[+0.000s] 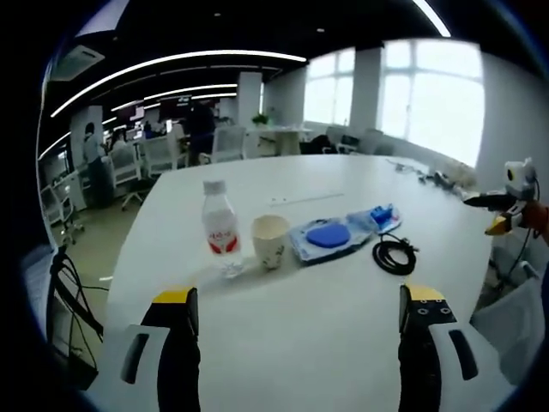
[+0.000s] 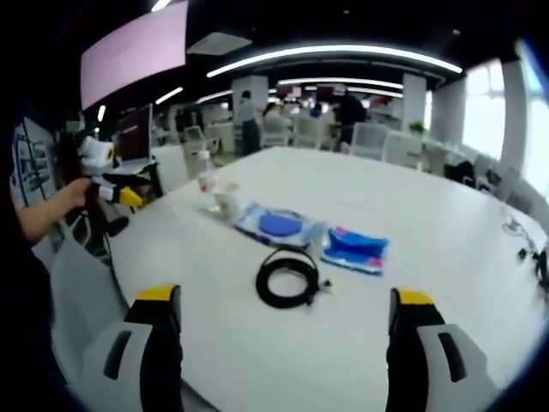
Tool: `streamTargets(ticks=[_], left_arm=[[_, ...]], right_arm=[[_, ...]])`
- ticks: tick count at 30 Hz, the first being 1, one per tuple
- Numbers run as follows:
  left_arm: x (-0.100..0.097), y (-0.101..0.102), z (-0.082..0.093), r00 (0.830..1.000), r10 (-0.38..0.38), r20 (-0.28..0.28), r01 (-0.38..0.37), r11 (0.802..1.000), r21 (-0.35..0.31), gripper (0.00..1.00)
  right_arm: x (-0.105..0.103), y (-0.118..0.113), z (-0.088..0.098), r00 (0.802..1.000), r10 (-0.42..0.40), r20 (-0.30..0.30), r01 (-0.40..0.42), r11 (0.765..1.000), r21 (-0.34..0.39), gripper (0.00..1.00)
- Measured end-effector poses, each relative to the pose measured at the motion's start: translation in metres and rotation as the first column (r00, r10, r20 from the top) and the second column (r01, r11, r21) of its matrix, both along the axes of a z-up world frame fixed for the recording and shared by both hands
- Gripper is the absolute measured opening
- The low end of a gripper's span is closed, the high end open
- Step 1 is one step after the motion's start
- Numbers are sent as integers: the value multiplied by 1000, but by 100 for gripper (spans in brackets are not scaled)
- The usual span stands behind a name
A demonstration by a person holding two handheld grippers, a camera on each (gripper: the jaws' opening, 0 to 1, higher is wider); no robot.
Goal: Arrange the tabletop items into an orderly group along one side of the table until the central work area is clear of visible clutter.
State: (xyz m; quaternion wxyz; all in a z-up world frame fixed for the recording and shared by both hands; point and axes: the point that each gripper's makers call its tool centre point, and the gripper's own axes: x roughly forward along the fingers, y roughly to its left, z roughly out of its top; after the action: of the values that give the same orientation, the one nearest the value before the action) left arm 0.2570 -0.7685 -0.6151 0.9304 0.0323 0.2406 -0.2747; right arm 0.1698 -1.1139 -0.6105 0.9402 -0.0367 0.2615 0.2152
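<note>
Left gripper view: bottle (image 1: 220, 221) wears a red label, writing unreadable; both grippers' jaws stand wide, holding nothing.

On the white worktop (image 1: 343, 335) a capped clear water bottle (image 1: 220, 220) with a red label stands upright just beside a cream paper cup (image 1: 269, 241), then a clear packet holding a blue disc (image 1: 328, 235), a smaller blue-and-pink packet (image 2: 355, 248), and a coiled black cable (image 2: 289, 278) lying flat.

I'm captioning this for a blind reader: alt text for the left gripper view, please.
The left gripper, jaws open, faces a white table holding a water bottle, paper cup, blue packet and coiled black cable.
</note>
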Motion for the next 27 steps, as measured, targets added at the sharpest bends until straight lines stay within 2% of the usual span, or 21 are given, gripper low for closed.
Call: streamTargets(ticks=[12, 17, 27], left_arm=[[-1, 15, 3, 999, 35, 9, -36, 999, 5, 95], [-2, 16, 2, 999, 38, 9, -38, 999, 4, 95], [-2, 13, 2, 1000, 28, 12, -28, 1000, 12, 96]], right_arm=[[5, -2, 3, 1000, 0, -12, -1, 1000, -17, 99], [9, 1, 12, 1000, 18, 11, -18, 1000, -22, 99], [11, -2, 9, 1000, 15, 7, -15, 1000, -23, 99]])
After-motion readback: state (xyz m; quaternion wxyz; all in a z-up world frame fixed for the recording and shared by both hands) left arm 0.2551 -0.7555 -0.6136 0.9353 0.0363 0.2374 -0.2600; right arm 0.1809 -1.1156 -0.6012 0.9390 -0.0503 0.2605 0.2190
